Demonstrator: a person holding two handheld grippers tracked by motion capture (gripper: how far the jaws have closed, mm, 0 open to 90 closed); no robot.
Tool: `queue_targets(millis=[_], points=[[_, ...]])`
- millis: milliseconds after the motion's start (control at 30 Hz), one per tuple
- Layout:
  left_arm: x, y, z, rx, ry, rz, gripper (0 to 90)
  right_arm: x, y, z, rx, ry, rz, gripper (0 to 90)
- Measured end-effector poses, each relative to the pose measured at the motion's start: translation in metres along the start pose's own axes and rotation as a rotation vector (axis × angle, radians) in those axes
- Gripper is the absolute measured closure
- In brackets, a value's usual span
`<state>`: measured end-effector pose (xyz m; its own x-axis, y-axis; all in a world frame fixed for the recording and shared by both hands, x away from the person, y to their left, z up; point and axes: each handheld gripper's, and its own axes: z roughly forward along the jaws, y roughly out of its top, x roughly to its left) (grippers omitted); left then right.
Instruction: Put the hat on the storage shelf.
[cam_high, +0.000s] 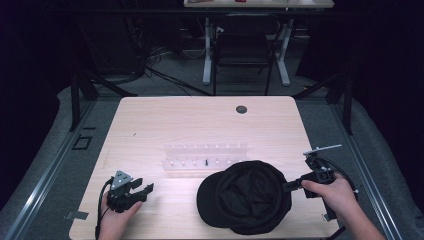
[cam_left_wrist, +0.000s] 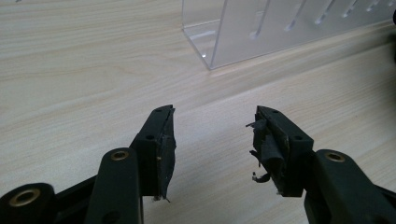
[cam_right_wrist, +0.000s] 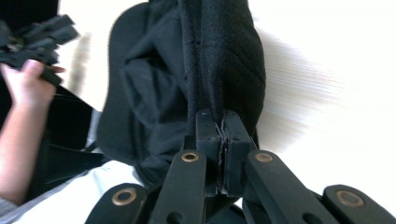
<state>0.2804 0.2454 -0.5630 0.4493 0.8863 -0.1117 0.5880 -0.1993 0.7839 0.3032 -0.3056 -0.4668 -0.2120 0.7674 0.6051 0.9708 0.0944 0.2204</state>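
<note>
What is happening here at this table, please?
A person works at a wooden table with a gripper in each hand. The right gripper is shut on the edge of a black cap, pinching its fabric. The left gripper is open with nothing between its jaws, low over the table to the left of the cap. A clear plastic rack stands just behind the cap.

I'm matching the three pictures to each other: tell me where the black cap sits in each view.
High view: the black cap lies low and right of centre, its right edge at the right tongs.
Left gripper view: not in it.
Right gripper view: it fills the upper centre, its rim pinched in those tongs.
Shared landmark: the left tongs.
</note>
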Motion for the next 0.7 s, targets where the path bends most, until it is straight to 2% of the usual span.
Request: queue_targets(millis=[167,500,600,700], points=[[0.0,0.0,0.0,-0.002,0.0,-0.001,48.8,0.008,0.001,-0.005,-0.016,0.054,0.001,88.4],[0.0,0.0,0.0,-0.003,0.001,-0.002,48.8,0.026,0.004,-0.013,-0.071,0.122,-0.002,88.5],[0.0,0.0,0.0,-0.005,0.002,-0.003,48.9,0.03,0.005,-0.015,-0.064,0.154,-0.006,88.6],[0.0,0.0,0.0,-0.003,0.003,-0.002,48.9,0.035,0.006,-0.016,-0.054,0.202,0.018,88.6]])
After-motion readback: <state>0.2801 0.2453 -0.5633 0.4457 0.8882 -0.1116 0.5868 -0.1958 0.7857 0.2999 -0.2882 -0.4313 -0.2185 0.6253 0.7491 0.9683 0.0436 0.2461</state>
